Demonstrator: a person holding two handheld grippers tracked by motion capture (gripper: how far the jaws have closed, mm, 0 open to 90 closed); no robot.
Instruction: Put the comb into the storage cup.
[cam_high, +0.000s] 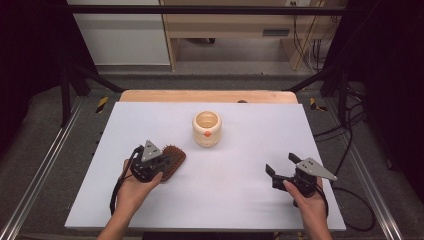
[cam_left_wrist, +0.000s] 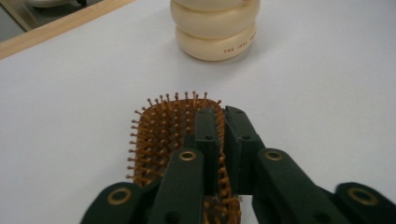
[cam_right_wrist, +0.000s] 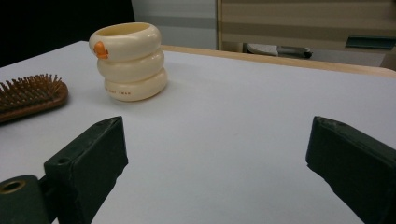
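A brown hairbrush (cam_high: 175, 159) with orange-tipped bristles lies at the left of the white table top, bristles up. My left gripper (cam_high: 163, 163) is shut on it; in the left gripper view the two black jaws (cam_left_wrist: 220, 117) stand close together over the brush (cam_left_wrist: 156, 135), with bristles between them. A cream ringed cup (cam_high: 207, 129) with an orange knob stands upright at the middle of the table, beyond the brush (cam_left_wrist: 215, 32). My right gripper (cam_high: 281, 164) rests at the right, open and with nothing between its jaws (cam_right_wrist: 217, 140). The right gripper view has the cup (cam_right_wrist: 130, 60) and the brush (cam_right_wrist: 30, 95) at its left.
The white table top (cam_high: 225, 200) has a wooden strip (cam_high: 207, 96) along its far edge. Metal rails run down both sides, and cables lie on the floor at the right (cam_high: 350, 150). A wide bare stretch of table lies between the two grippers.
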